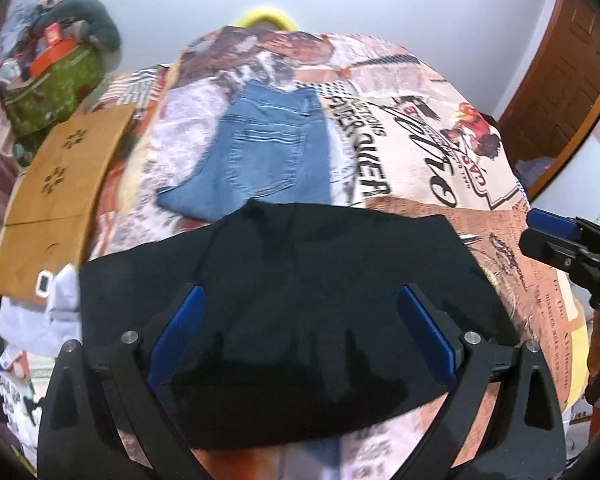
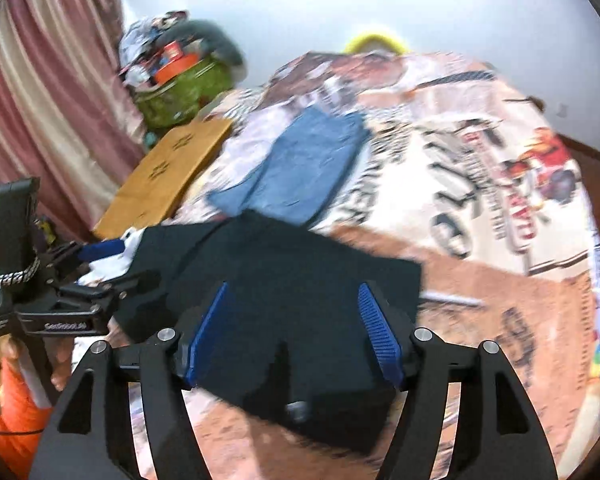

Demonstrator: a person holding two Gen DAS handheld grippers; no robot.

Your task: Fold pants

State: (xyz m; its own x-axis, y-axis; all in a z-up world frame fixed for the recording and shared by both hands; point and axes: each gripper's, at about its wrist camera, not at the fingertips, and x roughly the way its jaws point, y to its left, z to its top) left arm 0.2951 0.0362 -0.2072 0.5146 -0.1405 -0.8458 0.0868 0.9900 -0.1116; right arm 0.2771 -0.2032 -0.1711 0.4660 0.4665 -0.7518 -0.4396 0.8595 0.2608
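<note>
Here, in the left wrist view, the left gripper (image 1: 300,336) hangs over the black pants (image 1: 292,300), jaws apart and clamping nothing; the cloth lies flat on the printed bedspread (image 1: 440,152), its long axis running left to right beneath the fingers. One folded pair of blue jeans (image 1: 268,148) lies just beyond it, far side, with one brown paper bag (image 1: 60,176) at left. The right gripper (image 1: 560,240) shows at the right edge. In the right wrist view, the right gripper (image 2: 296,336) also stands apart over the black pants (image 2: 284,304), nothing held, while the left gripper (image 2: 96,272) sits near their left end. Both hands seem equally near.
</note>
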